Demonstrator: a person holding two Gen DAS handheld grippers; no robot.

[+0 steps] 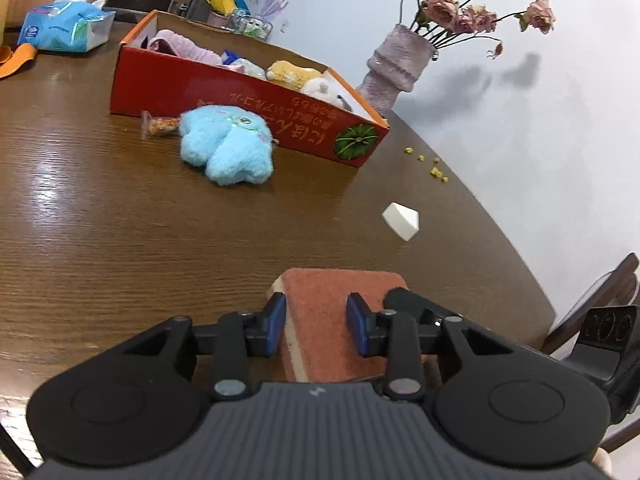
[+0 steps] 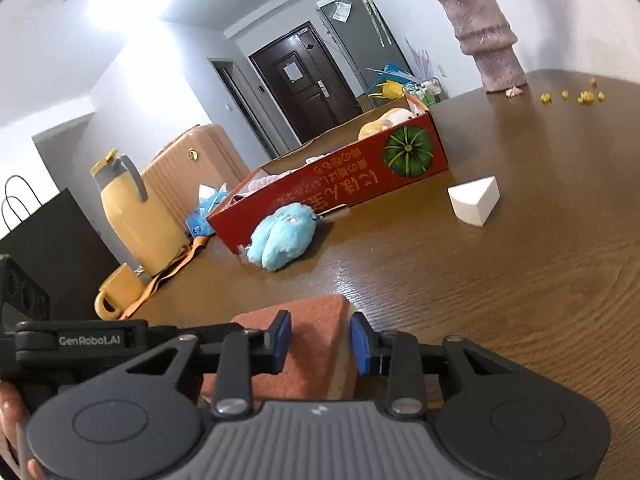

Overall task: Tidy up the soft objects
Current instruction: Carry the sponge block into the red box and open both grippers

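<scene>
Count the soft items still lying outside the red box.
3: the orange sponge at the near table edge, between both grippers' jaws; the blue plush against the red box; the white wedge sponge alone, further right. Others may be hidden.

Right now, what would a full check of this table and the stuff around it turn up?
Surface: brown wooden table, glossy, with yellow crumbs near the far edge.
Job's things: orange sponge on the table between both sets of tongs; blue plush toy lying against the red box; white wedge sponge on its own; plush toys already in the box.
Clutter: tissue pack, yellow jug, yellow mug, vase of dried roses.
Grippers: left tongs and right tongs both closed on the orange sponge, one at each end.
Cables: nothing seen.
Surroundings: dark door, tan suitcase, black bag.
</scene>
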